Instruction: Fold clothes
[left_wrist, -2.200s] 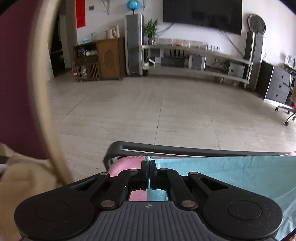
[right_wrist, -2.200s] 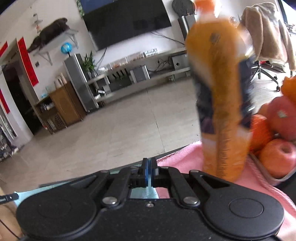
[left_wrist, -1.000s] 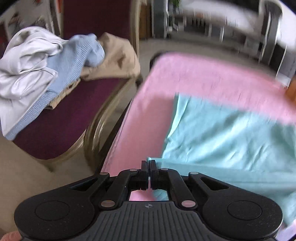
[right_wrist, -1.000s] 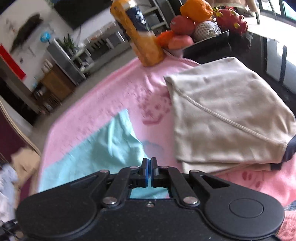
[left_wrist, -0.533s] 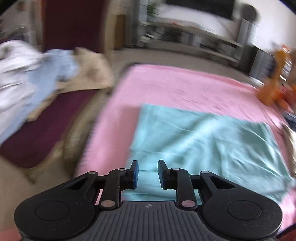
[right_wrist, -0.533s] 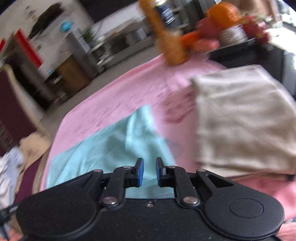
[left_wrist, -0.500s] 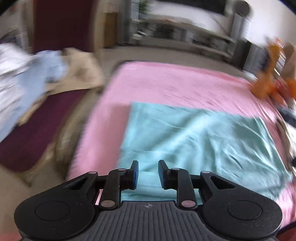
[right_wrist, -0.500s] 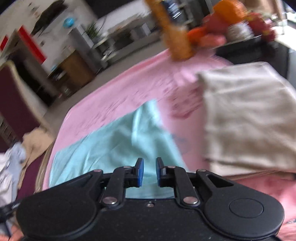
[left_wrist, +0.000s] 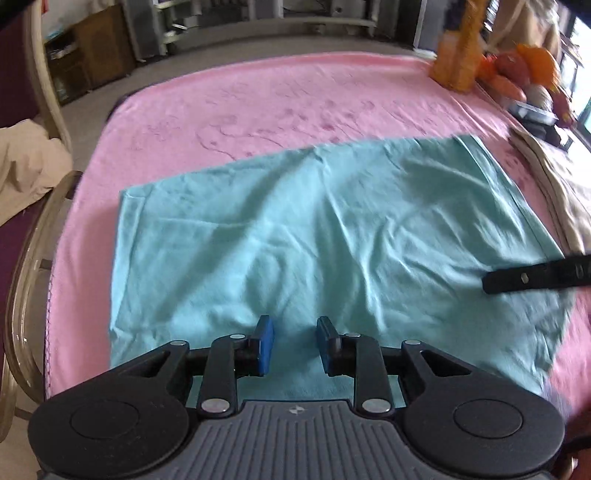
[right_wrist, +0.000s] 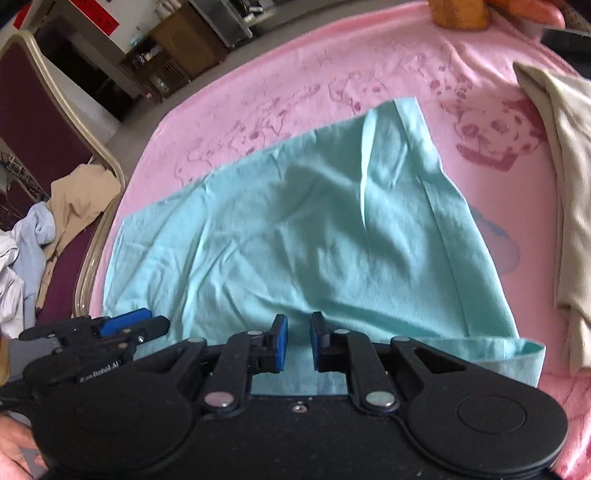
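A teal garment (left_wrist: 314, 236) lies spread and folded over on the pink blanket (left_wrist: 295, 99) that covers the table. Its doubled near edge (right_wrist: 480, 350) shows in the right wrist view. My left gripper (left_wrist: 294, 343) hovers open over the garment's near edge with nothing between its blue pads. My right gripper (right_wrist: 295, 343) is open too, above the same edge further right, and holds nothing. One finger of the right gripper (left_wrist: 535, 277) reaches in from the right in the left wrist view. The left gripper (right_wrist: 147, 320) shows at the lower left of the right wrist view.
A folded beige garment (right_wrist: 569, 184) lies just right of the teal one. An orange bottle (left_wrist: 458, 55) and fruit (left_wrist: 524, 70) stand at the far right corner. Left of the table, a maroon chair (right_wrist: 37, 110) carries a pile of clothes (right_wrist: 33, 229).
Both grippers were shut on the teal garment's edge a second ago and have let it go. Both have swung across the table, and the garment now lies flat.
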